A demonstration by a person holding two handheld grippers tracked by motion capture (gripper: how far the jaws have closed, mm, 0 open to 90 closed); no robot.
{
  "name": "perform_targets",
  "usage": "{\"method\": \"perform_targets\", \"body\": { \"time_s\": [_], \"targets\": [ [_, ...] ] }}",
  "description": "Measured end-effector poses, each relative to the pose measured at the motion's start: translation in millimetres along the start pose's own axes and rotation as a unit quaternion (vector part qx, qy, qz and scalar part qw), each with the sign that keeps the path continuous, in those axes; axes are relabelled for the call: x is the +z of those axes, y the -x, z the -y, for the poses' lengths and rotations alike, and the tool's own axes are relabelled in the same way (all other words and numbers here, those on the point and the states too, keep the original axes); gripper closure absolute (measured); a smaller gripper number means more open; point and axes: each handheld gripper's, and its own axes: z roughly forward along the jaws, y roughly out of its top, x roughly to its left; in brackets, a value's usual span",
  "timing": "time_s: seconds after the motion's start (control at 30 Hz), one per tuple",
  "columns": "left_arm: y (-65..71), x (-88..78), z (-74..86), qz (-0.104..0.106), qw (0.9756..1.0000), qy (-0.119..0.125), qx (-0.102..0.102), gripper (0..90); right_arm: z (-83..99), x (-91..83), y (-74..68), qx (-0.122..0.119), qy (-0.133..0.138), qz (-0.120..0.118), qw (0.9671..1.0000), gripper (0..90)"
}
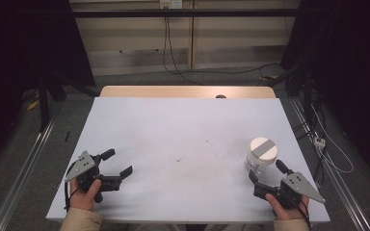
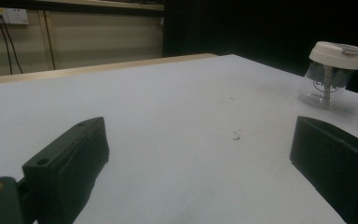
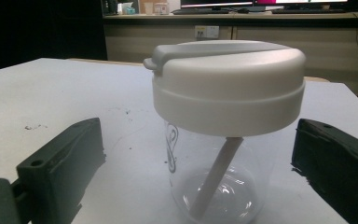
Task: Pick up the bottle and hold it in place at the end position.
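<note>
A clear jar [image 1: 260,156] with a white lid stands upright at the right of the white table; a thin stick leans inside it. In the right gripper view the jar [image 3: 223,130] stands close ahead, between the two black jaws but apart from both. My right gripper [image 1: 267,175] is open, just in front of the jar near the table's front right. My left gripper [image 1: 117,162] rests open at the front left with nothing between its jaws; the left gripper view has the jar [image 2: 332,74] far off at the right.
The white table top [image 1: 183,139] carries a few small dark specks [image 1: 179,159] near its middle. A wooden strip [image 1: 188,91] runs along its far edge. Cables trail over the floor behind and to the right.
</note>
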Motion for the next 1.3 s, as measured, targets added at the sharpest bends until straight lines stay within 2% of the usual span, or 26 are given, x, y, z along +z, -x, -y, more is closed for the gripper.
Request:
{"method": "perform_targets", "body": {
  "time_s": [0.33, 0.6, 0.7, 0.8, 0.9, 1.07, 1.23, 1.3],
  "targets": [
    [0.1, 0.9, 0.2, 0.000, 1.0000, 0.001, 0.000, 3.9, -0.8, 3.0, 2.2, 0.001, -0.003, 0.001, 1.0000, 1.8],
    [0.3, 1.6, 0.2, 0.002, 1.0000, 0.001, 0.001, 4.0, -1.3, 9.0, 4.9, -0.002, -0.017, -0.004, 0.9998, 1.6],
    [1.4, 2.4, 0.2, 0.001, 1.0000, -0.003, 0.000, 4.0, -2.1, 11.3, 7.2, -0.003, -0.021, 0.002, 0.9998, 2.0],
    [1.8, 3.0, -0.1, 0.003, 0.9999, -0.007, 0.007, 4.0, -3.1, 16.0, 11.0, -0.001, -0.027, 0.006, 0.9996, 2.0],
    [2.1, 4.1, 0.4, 0.005, 0.9999, -0.009, 0.006, 3.9, -3.8, 25.7, 13.4, -0.002, -0.040, 0.003, 0.9992, 2.3],
    [1.6, 4.4, 0.6, 0.007, 0.9999, -0.009, 0.006, 4.0, -5.1, 34.9, 14.8, -0.007, -0.045, 0.001, 0.9990, 2.9],
    [1.9, 4.7, 0.5, 0.008, 0.9999, -0.008, 0.005, 4.0, -6.2, 46.2, 17.4, -0.008, -0.063, -0.016, 0.9978, 5.9],
    [1.9, 4.9, 0.7, 0.008, 0.9999, -0.009, 0.006, 4.0, -6.6, 47.9, 17.4, -0.008, -0.063, -0.016, 0.9979, 7.3]
  ]
}}
